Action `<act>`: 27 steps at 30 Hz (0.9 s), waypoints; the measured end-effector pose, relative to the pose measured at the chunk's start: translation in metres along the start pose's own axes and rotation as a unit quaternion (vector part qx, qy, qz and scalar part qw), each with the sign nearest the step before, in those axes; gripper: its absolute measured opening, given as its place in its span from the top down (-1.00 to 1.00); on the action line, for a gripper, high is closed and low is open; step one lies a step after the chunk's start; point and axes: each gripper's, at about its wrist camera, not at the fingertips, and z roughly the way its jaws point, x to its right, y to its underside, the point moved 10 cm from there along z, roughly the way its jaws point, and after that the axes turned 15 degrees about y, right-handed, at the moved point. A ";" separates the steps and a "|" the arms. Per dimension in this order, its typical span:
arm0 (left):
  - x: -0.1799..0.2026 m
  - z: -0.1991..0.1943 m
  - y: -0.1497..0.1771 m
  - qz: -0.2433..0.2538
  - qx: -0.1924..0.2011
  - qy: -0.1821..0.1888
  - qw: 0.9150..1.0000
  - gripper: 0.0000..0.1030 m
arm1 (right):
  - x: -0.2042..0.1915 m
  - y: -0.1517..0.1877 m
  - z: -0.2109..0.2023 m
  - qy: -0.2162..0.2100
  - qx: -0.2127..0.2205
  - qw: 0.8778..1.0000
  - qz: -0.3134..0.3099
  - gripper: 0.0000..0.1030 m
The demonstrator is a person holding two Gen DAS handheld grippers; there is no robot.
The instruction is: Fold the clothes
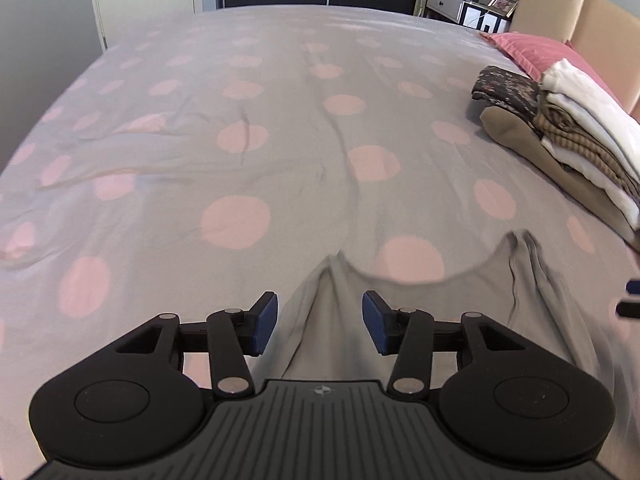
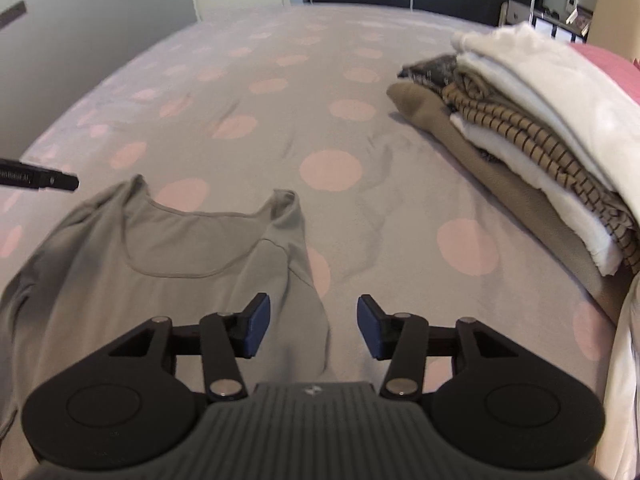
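Observation:
A grey scoop-neck top (image 2: 168,264) lies flat on the bed, neckline facing away from me. In the left wrist view the grey top (image 1: 420,312) shows its left shoulder strap between my fingers. My left gripper (image 1: 319,326) is open and empty, just above that strap. My right gripper (image 2: 313,330) is open and empty, over the top's right shoulder edge. The left gripper's tip (image 2: 44,179) shows at the left edge of the right wrist view.
The bed has a grey cover with pink dots (image 1: 248,128). A stack of folded clothes (image 2: 532,132) lies at the right, also seen in the left wrist view (image 1: 568,132). A pink pillow (image 1: 536,50) and a beige headboard (image 1: 580,12) are behind it.

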 end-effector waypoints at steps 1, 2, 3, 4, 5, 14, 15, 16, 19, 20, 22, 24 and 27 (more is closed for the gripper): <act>0.000 -0.011 0.005 0.005 0.002 -0.001 1.000 0.13 | 0.000 0.003 -0.009 0.000 0.009 1.000 -0.007 -0.05; 0.000 -0.021 0.012 0.008 0.002 -0.003 1.000 0.13 | 0.000 0.006 -0.019 0.000 0.019 1.000 -0.016 -0.11; -0.002 -0.030 0.020 0.005 -0.001 -0.007 1.000 0.13 | -0.001 0.010 -0.028 -0.002 0.032 0.999 -0.026 -0.28; -0.004 -0.039 0.029 0.003 -0.004 -0.010 1.000 0.13 | -0.001 0.013 -0.038 -0.007 0.049 0.998 -0.035 -0.45; -0.006 -0.048 0.037 0.003 -0.004 -0.016 1.000 0.14 | -0.001 0.016 -0.049 -0.015 0.071 0.997 -0.041 -0.50; 0.000 -0.115 0.095 0.026 0.071 -0.059 0.995 0.14 | 0.025 0.041 -0.104 0.022 0.109 0.994 -0.016 -0.75; 0.002 -0.121 0.098 0.031 0.086 -0.068 0.993 0.13 | 0.029 0.042 -0.108 0.048 0.117 0.992 -0.015 -0.75; 0.005 -0.128 0.101 0.036 0.101 -0.076 0.991 0.13 | 0.033 0.044 -0.111 0.062 0.122 0.990 -0.012 -0.75; 0.007 -0.147 0.109 0.025 0.151 -0.108 0.982 0.00 | 0.036 0.049 -0.116 0.038 0.125 0.991 0.013 -0.75; 0.007 -0.153 0.111 0.021 0.167 -0.120 0.978 -0.01 | 0.036 0.051 -0.118 0.024 0.124 0.992 0.026 -0.75; 0.006 -0.158 0.116 0.014 0.179 -0.124 0.976 -0.01 | 0.034 0.057 -0.120 0.008 0.122 0.991 0.044 -0.75; 0.005 -0.159 0.124 0.011 0.169 -0.119 0.978 0.00 | 0.027 0.062 -0.121 -0.011 0.121 0.992 0.046 -0.75; 0.004 -0.156 0.140 0.009 0.146 -0.113 0.983 0.00 | 0.013 0.072 -0.118 -0.010 0.113 0.993 0.022 -0.75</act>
